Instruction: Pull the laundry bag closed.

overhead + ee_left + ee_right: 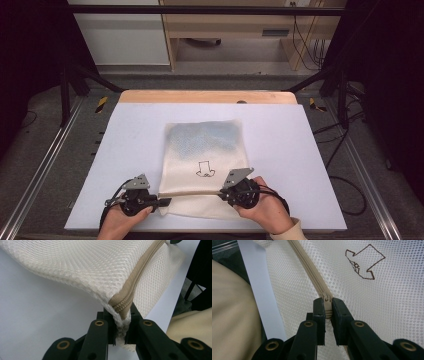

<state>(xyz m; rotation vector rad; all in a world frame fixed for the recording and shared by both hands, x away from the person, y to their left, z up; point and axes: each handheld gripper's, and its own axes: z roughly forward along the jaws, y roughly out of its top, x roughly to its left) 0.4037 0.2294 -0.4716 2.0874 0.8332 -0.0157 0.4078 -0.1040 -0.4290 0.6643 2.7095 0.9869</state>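
Note:
A cream mesh bag [202, 150] lies flat in the middle of the white table top [130, 135], with a small dark line drawing [204, 170] stitched on it. A tan zipper [190, 192] runs across the bag near its front edge. My left gripper [162, 202] is shut on the bag's left corner [119, 320] where the zipper ends. My right gripper [223, 192] is shut on the zipper pull [327, 305] at the right part of the zipper line. In the right gripper view the zipper tape [310, 270] stretches away from the jaws.
The table's wooden back edge [205, 96] lies beyond the bag. A black frame [75, 80] stands around the table, with cables [345, 150] on the floor at the right. A beige sleeve [232, 315] shows beside the right gripper.

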